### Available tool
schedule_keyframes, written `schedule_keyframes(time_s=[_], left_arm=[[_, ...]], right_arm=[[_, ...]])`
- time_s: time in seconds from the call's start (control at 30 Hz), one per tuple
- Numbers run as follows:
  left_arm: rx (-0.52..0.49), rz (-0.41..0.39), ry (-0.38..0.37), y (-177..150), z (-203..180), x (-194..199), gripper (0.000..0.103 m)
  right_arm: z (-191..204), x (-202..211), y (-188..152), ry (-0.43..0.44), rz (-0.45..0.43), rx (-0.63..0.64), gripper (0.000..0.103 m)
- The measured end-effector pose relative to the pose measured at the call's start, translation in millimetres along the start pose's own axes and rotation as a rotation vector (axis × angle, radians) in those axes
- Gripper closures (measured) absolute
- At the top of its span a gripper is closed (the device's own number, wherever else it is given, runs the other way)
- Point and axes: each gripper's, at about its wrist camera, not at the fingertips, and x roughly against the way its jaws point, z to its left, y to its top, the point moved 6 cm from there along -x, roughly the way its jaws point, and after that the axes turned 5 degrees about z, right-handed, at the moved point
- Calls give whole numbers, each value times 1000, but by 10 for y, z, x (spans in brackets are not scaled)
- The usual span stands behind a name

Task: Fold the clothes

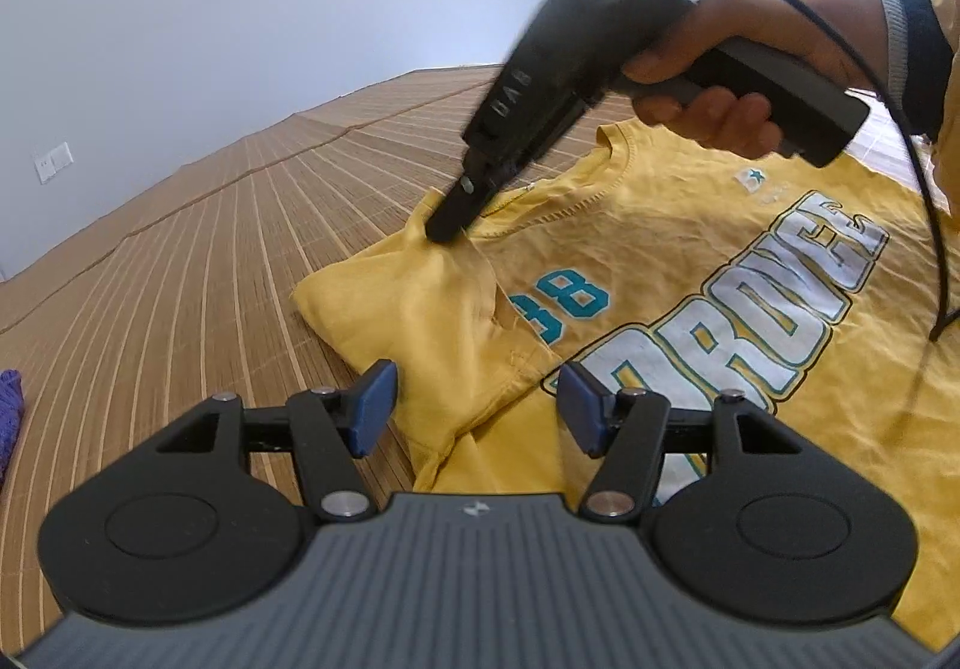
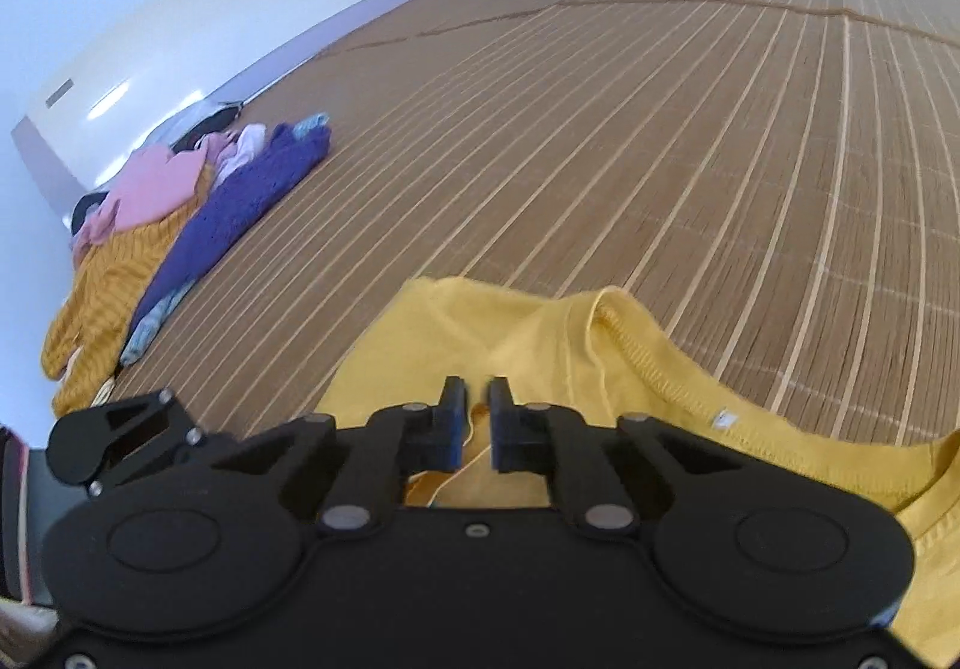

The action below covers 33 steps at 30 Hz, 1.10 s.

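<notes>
Bamboo mat (image 1: 210, 225) under a white wall. Yellow T-shirt (image 1: 690, 273) lies spread face up, print showing, left sleeve tucked inward. Right gripper (image 1: 447, 231) pinches shoulder fabric near the collar, fingers pressed together. Left gripper (image 1: 474, 405) hovers spread above the sleeve. Judgement: first fold starting; clothes pile (image 2: 180, 225) remains.

Left gripper (image 1: 477, 408) hovers, jaws apart — right gripper (image 2: 477, 423) angled down, jaws closed.
</notes>
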Motion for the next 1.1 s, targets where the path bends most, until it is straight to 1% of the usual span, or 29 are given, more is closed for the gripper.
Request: schedule_keyframes(time_s=[0.07,0.1,0.17,0.2,0.23,0.27,0.3,0.33,0.37,0.47,0.53,0.6,0.63,0.73,0.77,0.9,1.0,1.1], left_arm=[[-6,-1,3,0,-6,0,38],[-8,-1,3,0,-6,-1,38],[-4,0,1,-1,7,-1,38],[-2,0,-2,0,11,-2,38],[-1,-2,-4,0,14,0,38],[0,-3,-7,0,17,3,38],[0,-5,-11,-1,21,12,38],[-3,-8,-17,-6,26,31,37],[-5,-10,-22,-12,31,50,37],[-9,-20,-27,-12,21,98,37],[-25,-36,-31,-2,-13,121,37],[-51,-48,-37,6,-63,133,37],[-65,-50,-42,5,-88,134,37],[-94,-37,-56,-13,-142,127,37],[-96,-36,-55,-15,-146,125,37],[-91,-34,-58,-18,-138,126,37],[-90,-31,-58,-22,-134,130,37],[-91,-28,-58,-25,-138,121,36]], right_arm=[[-54,36,60,-12,-37,-35,96],[-73,28,82,-21,-39,-48,96],[-84,30,82,-71,-42,-25,96],[-82,31,76,-94,-46,-12,93],[-85,38,60,-95,-46,-16,87],[-78,58,46,-82,-41,-23,83],[-54,95,25,-68,-40,-31,73],[-30,132,4,-55,-39,-38,67],[4,189,-25,-43,-48,-41,66],[177,313,-172,33,-40,-49,66],[321,323,-277,60,-26,-24,69],[461,280,-343,45,-38,10,70],[542,210,-359,15,-34,34,70],[659,98,-456,-31,30,63,69],[685,96,-494,-26,37,66,69],[718,132,-655,42,50,66,69],[720,69,-698,37,65,85,69],[743,25,-687,58,59,87,70]])
